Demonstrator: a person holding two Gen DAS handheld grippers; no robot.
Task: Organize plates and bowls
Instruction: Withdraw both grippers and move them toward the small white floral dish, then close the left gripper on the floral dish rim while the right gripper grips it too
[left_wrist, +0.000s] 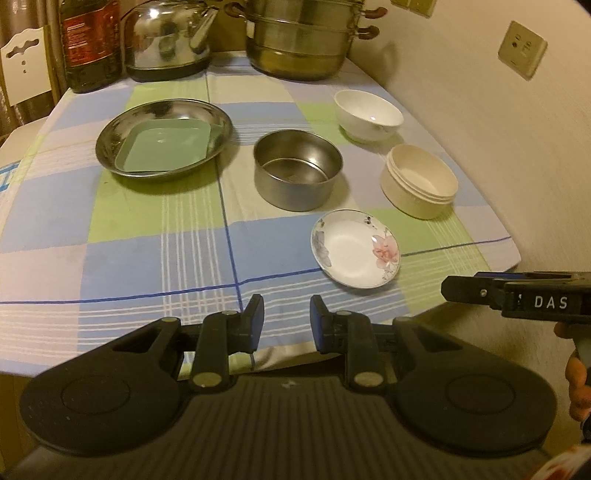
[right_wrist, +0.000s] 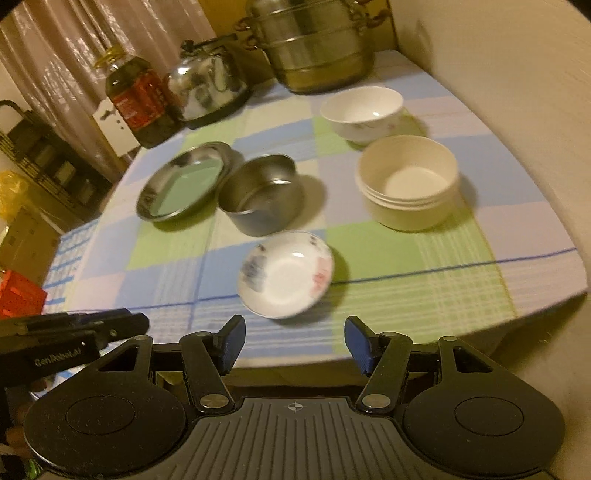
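My right gripper (right_wrist: 294, 345), fingers apart and empty, faces the flowered saucer (right_wrist: 286, 274) near the tabletop's (right_wrist: 443, 295) front edge — my left gripper (left_wrist: 287, 325) hovers narrowly parted, empty.

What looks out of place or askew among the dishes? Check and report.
Only one thing: the green square tray sits tilted inside the round steel plate, one corner riding up its rim. The other bowls stand upright and apart; nothing looks spilled or broken.
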